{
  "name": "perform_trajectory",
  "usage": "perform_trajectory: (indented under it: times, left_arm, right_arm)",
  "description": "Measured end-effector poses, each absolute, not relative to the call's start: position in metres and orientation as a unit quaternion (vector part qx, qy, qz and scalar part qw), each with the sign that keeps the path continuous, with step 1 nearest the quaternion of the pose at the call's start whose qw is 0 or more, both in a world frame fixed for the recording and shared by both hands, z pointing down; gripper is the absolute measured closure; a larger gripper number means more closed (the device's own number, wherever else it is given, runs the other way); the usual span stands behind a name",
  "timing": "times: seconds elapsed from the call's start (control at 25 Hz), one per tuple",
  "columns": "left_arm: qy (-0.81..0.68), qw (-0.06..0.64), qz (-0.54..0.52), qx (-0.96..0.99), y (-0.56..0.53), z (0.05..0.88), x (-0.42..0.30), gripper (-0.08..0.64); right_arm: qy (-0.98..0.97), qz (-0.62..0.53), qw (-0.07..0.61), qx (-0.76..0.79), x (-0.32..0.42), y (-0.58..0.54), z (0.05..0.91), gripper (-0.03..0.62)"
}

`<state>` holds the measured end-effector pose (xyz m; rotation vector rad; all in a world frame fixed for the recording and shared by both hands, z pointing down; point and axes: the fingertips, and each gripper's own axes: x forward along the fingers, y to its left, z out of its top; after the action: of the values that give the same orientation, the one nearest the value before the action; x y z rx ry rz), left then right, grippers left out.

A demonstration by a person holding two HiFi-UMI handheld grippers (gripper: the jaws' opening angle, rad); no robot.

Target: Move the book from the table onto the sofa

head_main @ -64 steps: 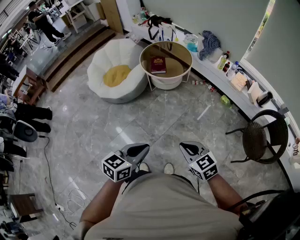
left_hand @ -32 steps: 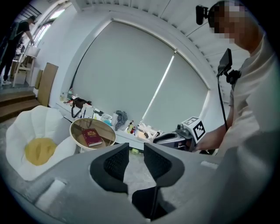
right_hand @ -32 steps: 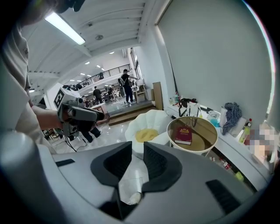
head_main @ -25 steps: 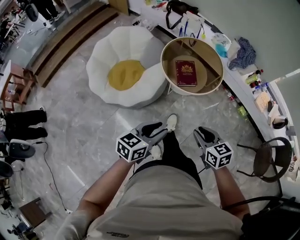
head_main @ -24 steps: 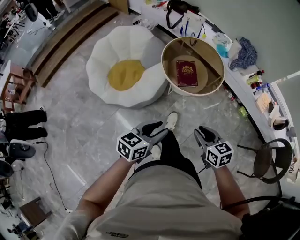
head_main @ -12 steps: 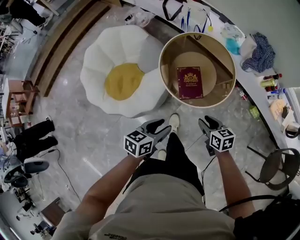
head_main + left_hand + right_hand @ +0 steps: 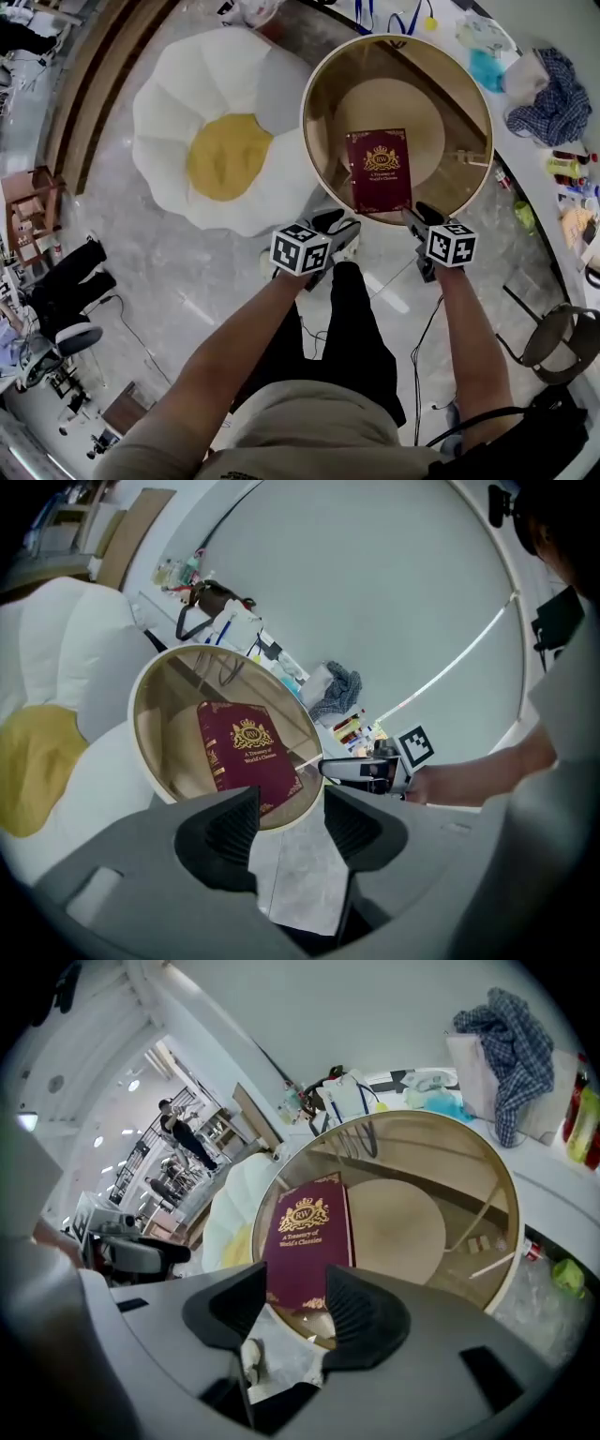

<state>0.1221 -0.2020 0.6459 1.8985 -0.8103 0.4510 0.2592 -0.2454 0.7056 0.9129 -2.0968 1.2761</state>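
Observation:
A dark red book [image 7: 379, 169] with gold print lies flat on the round glass-topped table [image 7: 323, 80]; it also shows in the left gripper view [image 7: 246, 752] and the right gripper view [image 7: 307, 1237]. To the table's left sits the white flower-shaped sofa [image 7: 178, 89] with its yellow centre [image 7: 221, 157]. My left gripper [image 7: 337, 224] hovers at the table's near rim, left of the book, jaws opening and empty. My right gripper [image 7: 419, 217] hangs by the rim at the book's near right corner, jaws opening, nothing between them.
A ledge along the wall behind the table carries a checked cloth [image 7: 555, 94], bottles [image 7: 572, 159] and bags. A black round chair [image 7: 555, 335] stands at the right. Wooden steps [image 7: 98, 66] run past the sofa at the left.
I have walked up to the table, so book and sofa loom larger. Both grippers have reached forward and down to the table's near rim, and their jaws have spread wider.

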Motion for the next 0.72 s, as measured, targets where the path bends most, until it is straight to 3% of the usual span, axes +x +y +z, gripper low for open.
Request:
perform_trajectory:
  times: [0.44, 0.72]
  left_arm:
    - [-0.323, 0.545, 0.181, 0.752, -0.257, 0.781, 0.124, 0.331]
    - [-0.311, 0.575, 0.137, 0.744, -0.258, 0.794, 0.131, 0.324]
  right_arm:
    - [-0.748, 0.536, 0.19, 0.343, 0.247, -0.298, 0.794, 0.377]
    - [-0.74, 0.554, 0.154, 0.35, 0.245, -0.297, 0.791, 0.413]
